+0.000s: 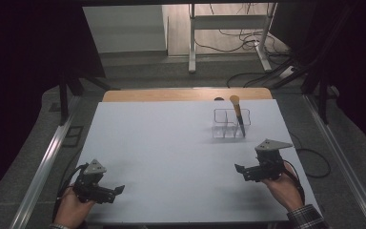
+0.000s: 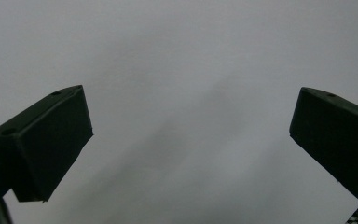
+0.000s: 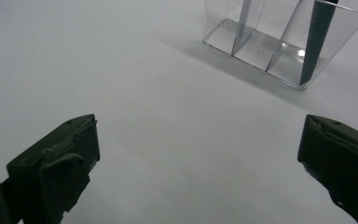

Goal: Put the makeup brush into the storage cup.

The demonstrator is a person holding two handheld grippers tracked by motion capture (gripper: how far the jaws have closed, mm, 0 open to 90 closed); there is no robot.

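With the brush (image 1: 238, 116) standing handle-down in the right compartment of the clear holder (image 1: 224, 125) at the table's far right, the right gripper (image 1: 240, 170), jaws wide and empty, should approach level while the equally wide, empty left gripper (image 1: 120, 189) waits near left.

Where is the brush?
In the high view, the makeup brush stands tilted in the clear organizer at the table's far right, beyond the right gripper.
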